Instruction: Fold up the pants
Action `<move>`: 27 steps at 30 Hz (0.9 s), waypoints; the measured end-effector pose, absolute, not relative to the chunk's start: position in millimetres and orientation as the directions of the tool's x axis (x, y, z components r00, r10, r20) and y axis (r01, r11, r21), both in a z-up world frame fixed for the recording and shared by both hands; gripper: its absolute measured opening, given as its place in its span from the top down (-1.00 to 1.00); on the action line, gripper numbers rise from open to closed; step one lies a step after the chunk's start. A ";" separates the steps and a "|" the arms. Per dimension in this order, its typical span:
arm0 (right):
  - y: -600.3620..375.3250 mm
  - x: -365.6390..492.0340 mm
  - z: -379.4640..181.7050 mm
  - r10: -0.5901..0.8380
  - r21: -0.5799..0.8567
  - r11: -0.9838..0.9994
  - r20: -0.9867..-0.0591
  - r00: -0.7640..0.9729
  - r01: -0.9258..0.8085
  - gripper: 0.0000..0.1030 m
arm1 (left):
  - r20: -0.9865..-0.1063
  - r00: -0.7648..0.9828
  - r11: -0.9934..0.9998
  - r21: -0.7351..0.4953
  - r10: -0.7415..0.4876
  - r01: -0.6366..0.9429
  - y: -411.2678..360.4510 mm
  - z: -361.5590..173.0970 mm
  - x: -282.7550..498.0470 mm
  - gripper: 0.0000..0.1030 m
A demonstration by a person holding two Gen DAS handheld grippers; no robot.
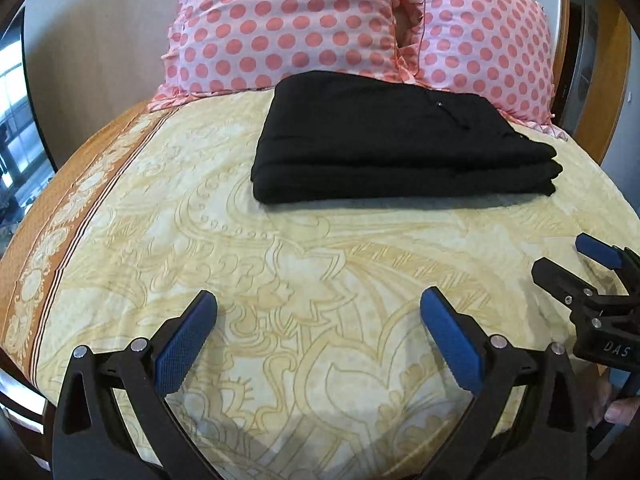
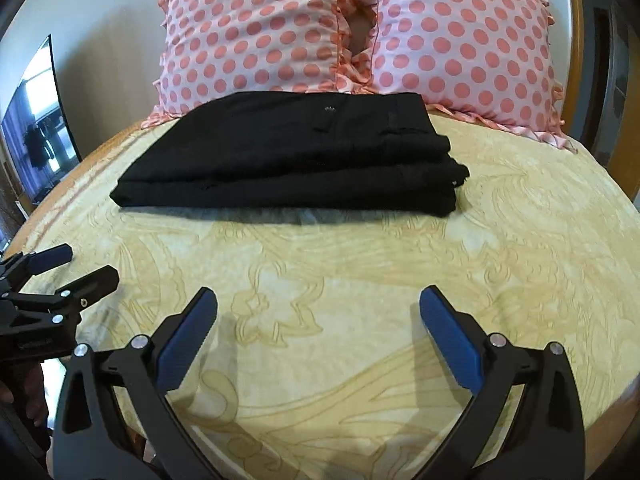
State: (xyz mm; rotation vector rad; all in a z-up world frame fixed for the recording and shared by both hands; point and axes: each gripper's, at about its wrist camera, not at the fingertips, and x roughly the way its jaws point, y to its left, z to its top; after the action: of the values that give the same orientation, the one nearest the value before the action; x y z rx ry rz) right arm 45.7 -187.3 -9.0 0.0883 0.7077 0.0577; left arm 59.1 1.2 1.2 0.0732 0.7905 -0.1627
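Note:
Black pants [image 1: 400, 144] lie folded in a flat stack on the yellow patterned bedspread [image 1: 280, 264], just in front of the pillows. They also show in the right wrist view [image 2: 288, 156]. My left gripper [image 1: 318, 304] is open and empty, low over the bedspread, well short of the pants. My right gripper [image 2: 318, 304] is open and empty too, beside it. The right gripper shows at the right edge of the left wrist view [image 1: 568, 256]. The left gripper shows at the left edge of the right wrist view [image 2: 84, 264].
Two pink pillows with coral dots [image 1: 288, 24] [image 1: 484, 40] lean against the wooden headboard [image 1: 564, 20]. An orange border [image 1: 60, 216] runs along the bed's left side. A dark screen [image 2: 36, 128] stands on the left wall.

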 end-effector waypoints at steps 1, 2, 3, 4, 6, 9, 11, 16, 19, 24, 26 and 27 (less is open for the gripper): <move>-186.9 44.7 -10.9 0.074 0.098 0.995 -0.648 0.758 -0.013 -0.96 | -0.707 0.699 0.985 0.016 -0.112 0.174 1.1 0.3 57.1 -0.97; -186.3 43.8 -11.8 0.065 0.091 0.996 -0.643 0.763 -0.009 -0.96 | -0.705 0.701 0.984 0.028 -0.105 0.175 0.3 -1.1 55.1 -0.97; -183.8 42.5 -13.5 0.046 0.069 0.998 -0.641 0.766 -0.001 -0.97 | -0.699 0.708 0.984 0.037 -0.101 0.177 -0.7 -2.1 52.4 -0.97; -181.6 41.0 -14.1 0.031 0.056 0.998 -0.635 0.772 0.006 -0.96 | -0.692 0.715 0.984 0.034 -0.104 0.176 -0.1 -2.8 51.1 -0.97; -181.2 39.0 -15.5 0.018 0.063 0.998 -0.627 0.779 0.027 -0.97 | -0.679 0.726 0.983 0.035 -0.108 0.179 1.0 -3.8 48.4 -0.97; -180.7 37.2 -17.2 0.009 0.062 0.997 -0.611 0.792 0.036 -0.97 | -0.662 0.741 0.984 0.033 -0.108 0.173 1.7 -4.8 45.8 -0.97; -180.6 36.9 -17.5 0.005 0.062 0.997 -0.605 0.796 0.042 -0.97 | -0.656 0.747 0.985 0.032 -0.109 0.172 1.7 -5.0 45.0 -0.97; -180.0 36.9 -18.2 -0.003 0.061 0.997 -0.597 0.802 0.050 -0.97 | -0.648 0.754 0.985 0.032 -0.108 0.168 0.7 -5.7 44.0 -0.97; -179.6 36.9 -18.4 -0.005 0.061 0.997 -0.595 0.804 0.052 -0.97 | -0.645 0.757 0.986 0.032 -0.106 0.166 0.9 -6.0 43.8 -0.97; -179.3 36.6 -18.5 -0.008 0.061 0.997 -0.591 0.806 0.055 -0.97 | -0.639 0.762 0.986 0.032 -0.106 0.164 2.4 -6.7 43.2 -0.97; -179.7 36.6 -18.7 -0.008 0.061 0.997 -0.590 0.807 0.055 -0.97 | -0.640 0.761 0.986 0.032 -0.107 0.165 2.9 -6.7 43.4 -0.97; -179.6 36.2 -18.6 -0.008 0.061 0.997 -0.589 0.808 0.055 -0.97 | -0.640 0.761 0.986 0.032 -0.107 0.165 2.9 -6.7 43.4 -0.97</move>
State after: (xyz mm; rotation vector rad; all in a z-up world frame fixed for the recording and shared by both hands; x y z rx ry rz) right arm 36.2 -179.6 -18.6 0.0766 0.6295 -0.0338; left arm 43.4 2.9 -6.7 0.0884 0.6904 -0.1483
